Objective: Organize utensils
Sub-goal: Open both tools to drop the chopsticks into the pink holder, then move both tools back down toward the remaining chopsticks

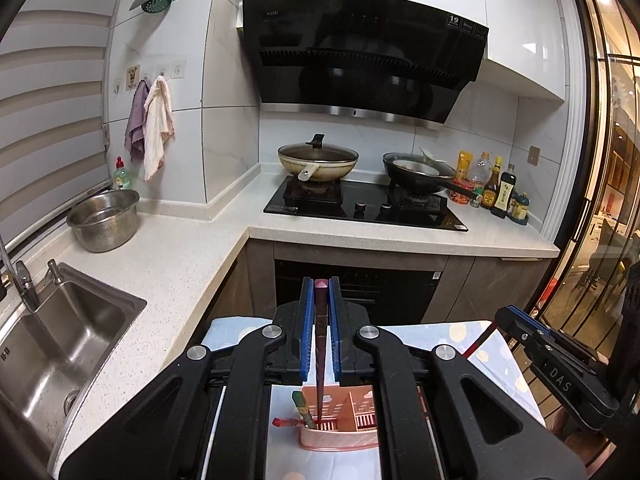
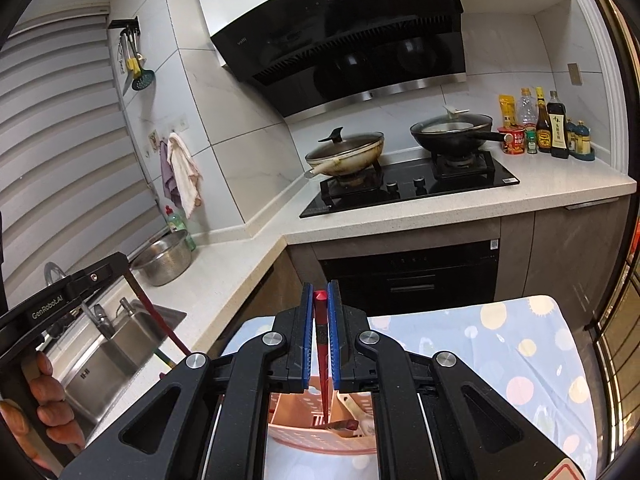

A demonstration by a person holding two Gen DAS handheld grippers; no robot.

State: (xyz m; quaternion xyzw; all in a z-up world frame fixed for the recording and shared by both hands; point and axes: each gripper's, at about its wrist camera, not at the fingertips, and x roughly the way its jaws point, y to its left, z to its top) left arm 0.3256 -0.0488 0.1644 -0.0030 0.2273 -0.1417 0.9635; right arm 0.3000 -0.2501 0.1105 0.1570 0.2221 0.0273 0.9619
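Note:
My left gripper (image 1: pixel 321 286) is shut on a dark chopstick (image 1: pixel 320 344) held upright, its lower end in the left compartment of a pink slotted utensil holder (image 1: pixel 340 432). Two more chopsticks, a green one (image 1: pixel 303 408) and a red one (image 1: pixel 288 423), lean out of that compartment. My right gripper (image 2: pixel 320 292) is shut on a red chopstick (image 2: pixel 322 360) that reaches down into the same pink holder (image 2: pixel 296 428). A pale spoon (image 2: pixel 354 406) lies in the holder's other compartment. The right gripper also shows at the right in the left wrist view (image 1: pixel 516 318), and the left gripper at the left in the right wrist view (image 2: pixel 120 268).
The holder stands on a table with a blue dotted cloth (image 2: pixel 500 344). Beyond are an L-shaped counter (image 1: pixel 180 256), a steel sink (image 1: pixel 60 344), a steel colander bowl (image 1: pixel 105 219), a hob with two pans (image 1: pixel 360 200) and sauce bottles (image 1: pixel 496 188).

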